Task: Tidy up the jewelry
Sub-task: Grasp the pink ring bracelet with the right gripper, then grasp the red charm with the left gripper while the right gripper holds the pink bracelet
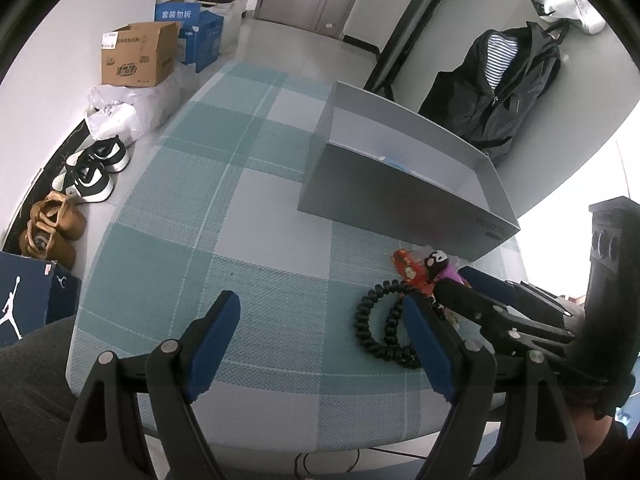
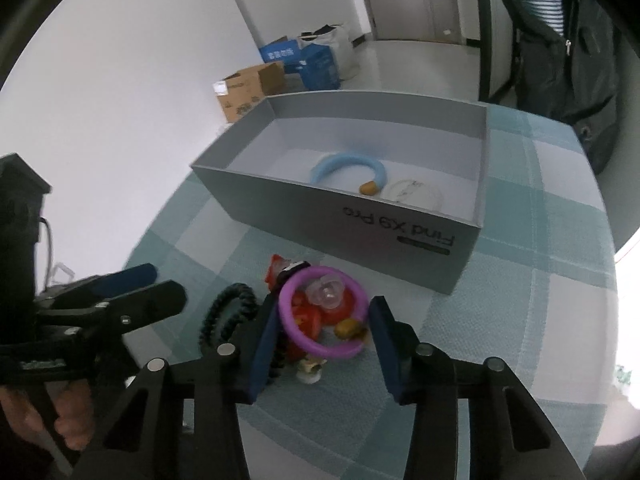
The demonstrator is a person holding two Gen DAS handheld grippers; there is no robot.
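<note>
Our right gripper [image 2: 322, 342] stood spread around the purple bangle [image 2: 320, 312], which looked light, stiff and slippery, best pinched across its rim.

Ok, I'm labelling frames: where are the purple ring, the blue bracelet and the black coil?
purple ring [image 2: 316, 348]: right wrist view, near band.
blue bracelet [image 2: 344, 159]: right wrist view, top of arc.
black coil [image 1: 362, 320]: left wrist view, left curve.

I hold both grippers low side by side; the left gripper [image 1: 320, 344] and the right gripper [image 2: 324, 346] stand wide apart, gripping nothing.
</note>
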